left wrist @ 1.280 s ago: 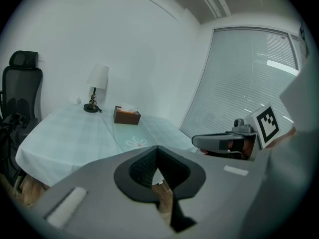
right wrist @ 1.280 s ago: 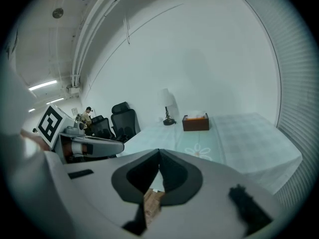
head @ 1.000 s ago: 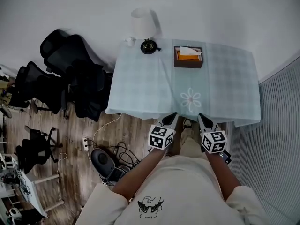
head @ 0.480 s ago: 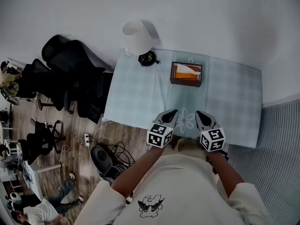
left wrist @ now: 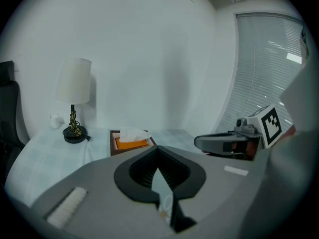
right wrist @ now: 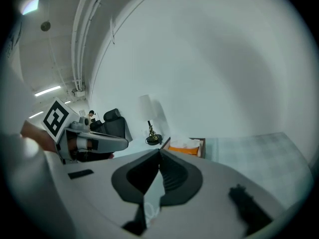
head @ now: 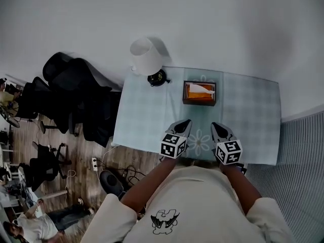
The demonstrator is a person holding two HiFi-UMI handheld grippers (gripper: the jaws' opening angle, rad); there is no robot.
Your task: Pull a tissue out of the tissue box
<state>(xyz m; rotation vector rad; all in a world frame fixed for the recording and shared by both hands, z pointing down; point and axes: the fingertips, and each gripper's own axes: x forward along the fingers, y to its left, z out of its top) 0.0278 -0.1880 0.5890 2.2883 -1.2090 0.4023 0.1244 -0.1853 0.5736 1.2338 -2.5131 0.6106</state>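
A dark brown tissue box (head: 200, 93) with an orange top and a white tissue (head: 201, 89) sticking out stands on the table's pale blue cloth (head: 152, 110), towards the back. Both grippers hover side by side over the table's near edge, short of the box. My left gripper (head: 185, 122) has its jaws together with nothing held; so does my right gripper (head: 216, 126). In the left gripper view the box (left wrist: 130, 141) lies straight ahead past the left gripper (left wrist: 158, 148). In the right gripper view the box (right wrist: 186, 147) sits just beyond the right gripper (right wrist: 160, 151).
A white-shaded lamp (head: 145, 56) on a dark base (head: 158, 78) stands at the table's back left corner. Black office chairs (head: 76, 90) crowd the floor at left, with cables (head: 124, 175) below the table edge. A ribbed blind (head: 298, 156) runs along the right.
Both grippers have moved forward together from in front of the table to above its near edge. The tissue box now lies closer to them. Both pairs of jaws have stayed together.
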